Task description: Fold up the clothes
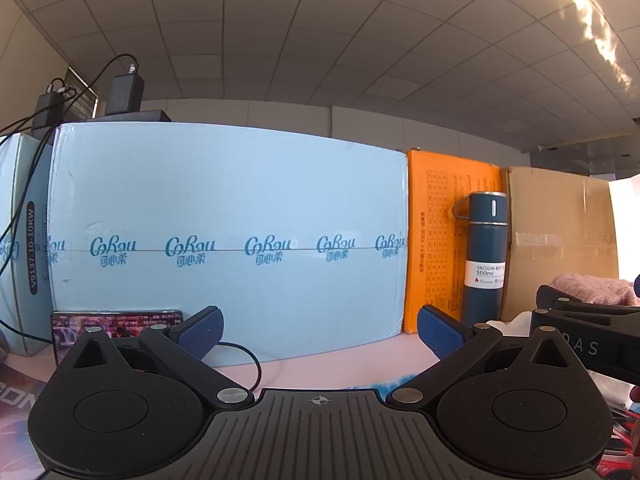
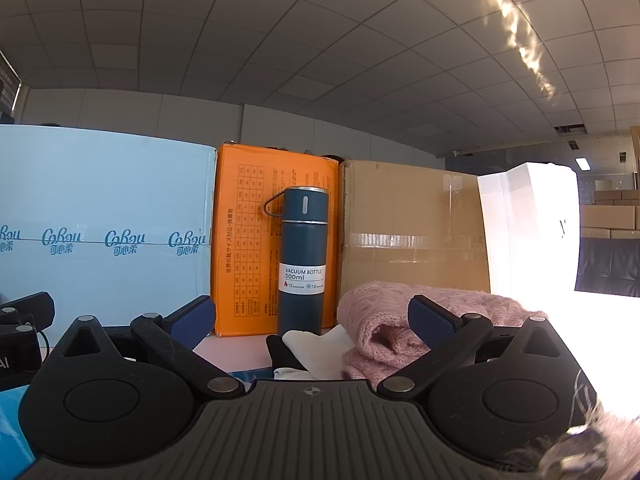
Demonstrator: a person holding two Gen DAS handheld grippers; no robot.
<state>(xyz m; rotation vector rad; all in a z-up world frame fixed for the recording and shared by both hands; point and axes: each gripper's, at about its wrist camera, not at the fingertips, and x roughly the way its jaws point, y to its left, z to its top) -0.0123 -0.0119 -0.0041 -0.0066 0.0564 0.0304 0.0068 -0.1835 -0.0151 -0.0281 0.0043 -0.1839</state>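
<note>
A fluffy pink knit garment [image 2: 400,320] lies bunched on the pink tabletop in the right wrist view, just ahead of my right gripper [image 2: 312,322], whose blue-padded fingers stand open around empty air. A white cloth [image 2: 320,346] with a black piece [image 2: 280,354] lies beside the knit, between the fingers' line of sight. My left gripper [image 1: 320,332] is open too and holds nothing; it faces a pale blue box. The pink knit [image 1: 588,288] shows at that view's right edge, behind the other gripper's body [image 1: 584,332].
A row of boxes walls the table's back: pale blue carton [image 1: 228,240], orange box [image 2: 272,240], brown carton [image 2: 408,232], white box [image 2: 528,232]. A dark blue vacuum bottle [image 2: 302,260] stands before the orange box. A phone [image 1: 116,326] with a cable leans at left.
</note>
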